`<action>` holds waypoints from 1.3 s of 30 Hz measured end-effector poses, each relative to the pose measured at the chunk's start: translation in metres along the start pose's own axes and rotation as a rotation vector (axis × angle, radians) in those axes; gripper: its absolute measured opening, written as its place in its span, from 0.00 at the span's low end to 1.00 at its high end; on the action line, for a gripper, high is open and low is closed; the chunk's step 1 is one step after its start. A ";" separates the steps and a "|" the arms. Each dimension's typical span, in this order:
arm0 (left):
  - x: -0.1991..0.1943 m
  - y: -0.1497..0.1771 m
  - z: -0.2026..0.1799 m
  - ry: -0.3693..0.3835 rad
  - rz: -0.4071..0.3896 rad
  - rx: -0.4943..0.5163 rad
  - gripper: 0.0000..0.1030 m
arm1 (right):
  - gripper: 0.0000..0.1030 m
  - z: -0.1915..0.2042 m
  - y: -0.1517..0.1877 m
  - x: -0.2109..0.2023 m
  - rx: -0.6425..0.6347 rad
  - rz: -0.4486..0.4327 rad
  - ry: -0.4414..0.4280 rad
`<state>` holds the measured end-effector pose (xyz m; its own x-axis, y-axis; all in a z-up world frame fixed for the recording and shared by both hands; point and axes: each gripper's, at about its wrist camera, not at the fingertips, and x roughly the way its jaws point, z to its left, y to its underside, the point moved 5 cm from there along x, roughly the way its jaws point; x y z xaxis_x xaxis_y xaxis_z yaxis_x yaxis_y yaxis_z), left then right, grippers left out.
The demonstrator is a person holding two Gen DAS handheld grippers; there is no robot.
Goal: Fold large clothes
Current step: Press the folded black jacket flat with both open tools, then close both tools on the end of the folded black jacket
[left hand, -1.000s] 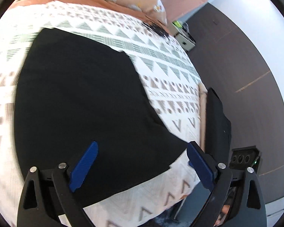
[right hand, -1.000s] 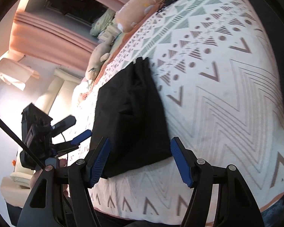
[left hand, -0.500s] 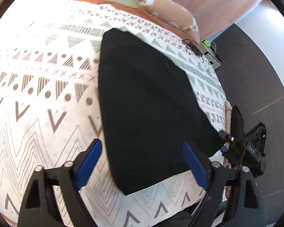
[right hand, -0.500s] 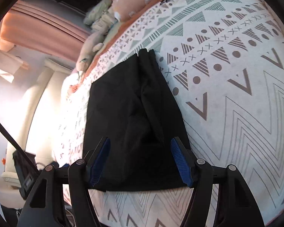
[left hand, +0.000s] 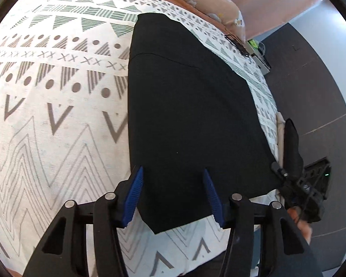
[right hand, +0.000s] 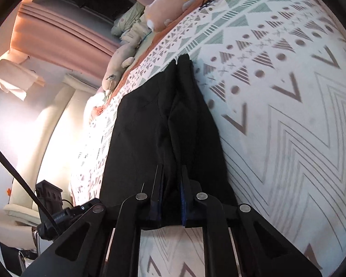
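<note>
A black garment (left hand: 191, 106) lies spread flat on the patterned bedspread (left hand: 57, 115). My left gripper (left hand: 173, 180) is part-open, with its blue fingers straddling the garment's near corner, not closed on it. In the right wrist view the same garment (right hand: 150, 124) shows a lengthwise fold ridge. My right gripper (right hand: 171, 180) has its fingers nearly together on the garment's near edge, pinching the cloth between them.
Plush toys and a peach pillow (left hand: 214, 4) lie at the head of the bed. The bed edge and dark floor (left hand: 311, 80) are at the right in the left wrist view. A dark device (left hand: 311, 184) sits off the bed edge. Curtains (right hand: 57, 34) hang behind.
Both grippers moved down to the garment's near edge. The right gripper went from wide open to closed on the cloth. The left gripper narrowed around the near corner.
</note>
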<state>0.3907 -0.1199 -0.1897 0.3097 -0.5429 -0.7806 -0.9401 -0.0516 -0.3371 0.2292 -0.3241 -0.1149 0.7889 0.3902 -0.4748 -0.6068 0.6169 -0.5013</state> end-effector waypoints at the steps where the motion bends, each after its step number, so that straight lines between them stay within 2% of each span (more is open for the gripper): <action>1: 0.000 0.001 -0.003 0.007 0.002 0.003 0.52 | 0.07 -0.006 0.003 -0.002 0.009 -0.001 0.001; 4: 0.004 0.000 -0.006 0.007 0.007 0.012 0.52 | 0.07 -0.023 0.008 -0.004 0.046 0.007 0.003; 9: 0.014 0.001 -0.007 -0.054 0.014 0.025 0.52 | 0.07 -0.047 0.014 0.007 0.107 0.032 0.012; 13: 0.020 0.002 -0.004 -0.074 0.014 0.019 0.52 | 0.07 -0.045 0.011 0.006 0.086 0.013 -0.004; 18: 0.018 0.001 -0.008 -0.094 0.000 0.012 0.52 | 0.07 -0.045 0.007 0.014 0.053 0.032 0.027; 21: 0.009 0.001 -0.011 -0.113 -0.038 0.036 0.52 | 0.09 -0.036 0.001 0.010 0.046 0.044 0.028; 23: 0.001 0.001 -0.014 -0.093 -0.065 0.048 0.52 | 0.10 -0.022 -0.002 0.001 0.008 0.032 -0.001; 24: -0.003 0.001 -0.015 -0.080 -0.073 0.049 0.52 | 0.14 -0.016 -0.002 -0.003 -0.003 0.028 -0.014; 26: -0.011 0.000 -0.020 -0.069 -0.087 0.067 0.52 | 0.27 -0.006 -0.003 -0.015 -0.028 0.011 -0.021; 28: -0.020 -0.001 -0.025 -0.065 -0.100 0.093 0.52 | 0.67 0.001 -0.004 -0.026 -0.059 -0.013 -0.005; 29: -0.024 -0.001 -0.027 -0.057 -0.103 0.099 0.52 | 0.72 0.003 -0.004 -0.032 -0.068 -0.024 0.000; 32: -0.031 -0.004 -0.029 -0.010 -0.098 0.085 0.54 | 0.73 0.006 -0.007 -0.041 -0.088 -0.028 0.025; 35: -0.036 -0.007 -0.029 -0.003 -0.110 0.089 0.86 | 0.73 0.008 -0.013 -0.051 -0.109 -0.033 0.059; 36: -0.038 -0.008 -0.029 0.001 -0.120 0.093 0.89 | 0.73 0.010 -0.015 -0.054 -0.105 -0.037 0.044; 39: -0.042 -0.013 -0.028 0.010 -0.127 0.085 0.89 | 0.75 0.018 -0.023 -0.057 -0.117 -0.033 0.056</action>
<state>0.3862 -0.1200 -0.1379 0.4241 -0.5444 -0.7237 -0.8777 -0.0501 -0.4766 0.2000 -0.3484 -0.0634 0.8040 0.3302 -0.4944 -0.5903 0.5434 -0.5969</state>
